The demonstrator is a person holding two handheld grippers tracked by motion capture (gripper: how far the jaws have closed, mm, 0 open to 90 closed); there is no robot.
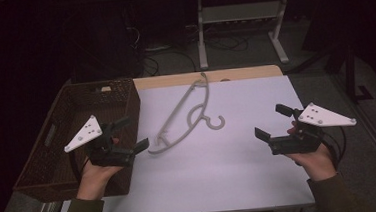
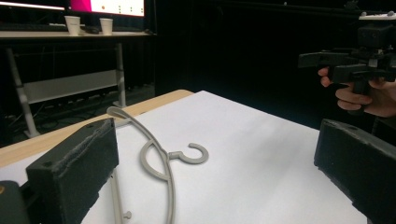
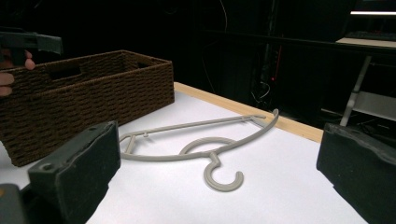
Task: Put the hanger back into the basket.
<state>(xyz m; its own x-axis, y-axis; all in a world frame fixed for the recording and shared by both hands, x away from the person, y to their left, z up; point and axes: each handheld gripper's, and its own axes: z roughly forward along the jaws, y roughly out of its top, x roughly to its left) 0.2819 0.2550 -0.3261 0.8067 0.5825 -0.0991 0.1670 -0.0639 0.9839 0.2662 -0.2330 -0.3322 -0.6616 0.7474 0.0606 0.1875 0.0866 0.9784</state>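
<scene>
A grey plastic clothes hanger [image 1: 184,117] lies flat on the white table top [image 1: 219,154], hook toward the middle. My left gripper [image 1: 135,133] hovers open beside the hanger's near end, apart from it, with nothing between its jaws. My right gripper [image 1: 273,122] stands open at the table's right side, well clear of the hanger. The left gripper view has the hanger [image 2: 161,161] ahead between the wide jaws, with the other gripper [image 2: 327,63] far right. In the right gripper view the hanger [image 3: 205,140] lies ahead with its hook nearest.
A brown wicker basket [image 1: 63,140] stands at the table's left edge, beside my left hand; its woven wall [image 3: 93,98] shows in the right gripper view. A wooden strip [image 1: 174,80] runs along the far table edge. Metal table legs [image 1: 201,30] stand beyond.
</scene>
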